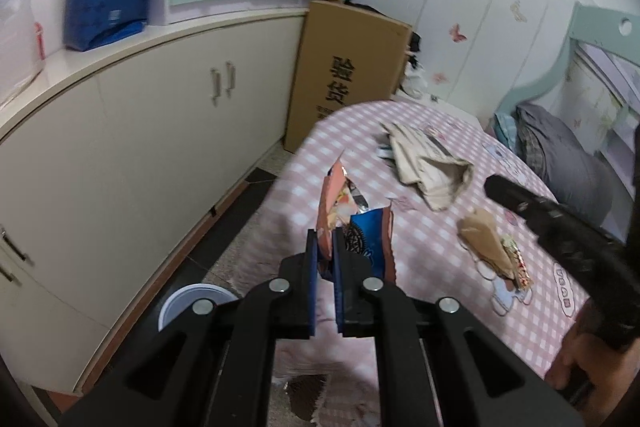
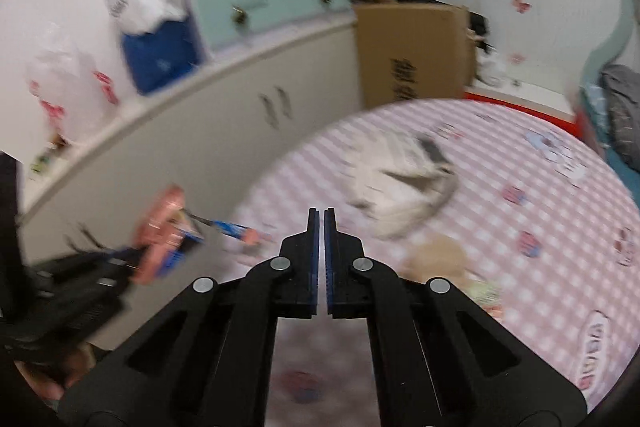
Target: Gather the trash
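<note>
My left gripper (image 1: 325, 239) is shut on a pink and blue cookie wrapper (image 1: 352, 227) and holds it above the edge of the pink checked bed (image 1: 420, 247). The wrapper also shows, blurred, at the left of the right wrist view (image 2: 168, 239). A crumpled brown paper bag with a shiny snack wrapper (image 1: 492, 247) lies on the bed to the right; it shows blurred in the right wrist view (image 2: 440, 259). My right gripper (image 2: 321, 215) is shut and empty above the bed; it shows as a dark arm in the left wrist view (image 1: 560, 227).
A beige garment (image 1: 428, 163) lies on the bed. A white round bin (image 1: 192, 303) stands on the floor beside the bed. Cream cabinets (image 1: 140, 147) run along the left. A tall cardboard box (image 1: 348, 75) stands at the bed's far corner. Grey bedding (image 1: 560, 155) lies at the right.
</note>
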The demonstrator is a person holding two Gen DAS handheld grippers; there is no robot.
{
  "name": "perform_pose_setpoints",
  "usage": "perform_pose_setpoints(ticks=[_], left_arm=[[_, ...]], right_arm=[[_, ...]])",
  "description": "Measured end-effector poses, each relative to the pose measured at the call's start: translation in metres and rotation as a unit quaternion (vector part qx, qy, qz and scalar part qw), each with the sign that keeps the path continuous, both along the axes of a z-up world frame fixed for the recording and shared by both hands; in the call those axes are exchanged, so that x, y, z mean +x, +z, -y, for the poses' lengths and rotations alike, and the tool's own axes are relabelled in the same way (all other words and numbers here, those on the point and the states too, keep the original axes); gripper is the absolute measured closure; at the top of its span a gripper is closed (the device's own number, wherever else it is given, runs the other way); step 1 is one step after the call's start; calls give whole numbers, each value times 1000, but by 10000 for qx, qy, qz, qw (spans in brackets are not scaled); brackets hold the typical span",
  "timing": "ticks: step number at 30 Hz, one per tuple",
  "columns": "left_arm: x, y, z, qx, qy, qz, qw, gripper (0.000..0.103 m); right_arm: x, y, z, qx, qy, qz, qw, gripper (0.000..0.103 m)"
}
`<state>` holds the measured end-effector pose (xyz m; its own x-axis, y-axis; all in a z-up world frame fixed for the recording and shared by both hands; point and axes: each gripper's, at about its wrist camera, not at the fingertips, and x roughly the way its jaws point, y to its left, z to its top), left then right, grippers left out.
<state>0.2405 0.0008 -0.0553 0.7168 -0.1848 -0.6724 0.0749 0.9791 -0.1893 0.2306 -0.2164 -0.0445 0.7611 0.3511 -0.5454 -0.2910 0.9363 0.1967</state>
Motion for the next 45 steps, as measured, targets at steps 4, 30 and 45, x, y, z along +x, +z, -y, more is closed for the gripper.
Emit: perform_pose_setpoints(ticks=[4, 30, 45], left_arm=[[-1, -2, -32, -57, 249, -48, 9997, 97], [21, -31, -12, -1, -17, -407, 9992, 97], [8, -32, -74, 66, 559, -457, 9974, 97]], right_arm=[[-1, 11, -35, 73, 303, 59, 9995, 100], [31, -60, 22, -1028, -940, -823, 9868, 99], [1, 1, -90, 399, 921, -273, 9946, 100]])
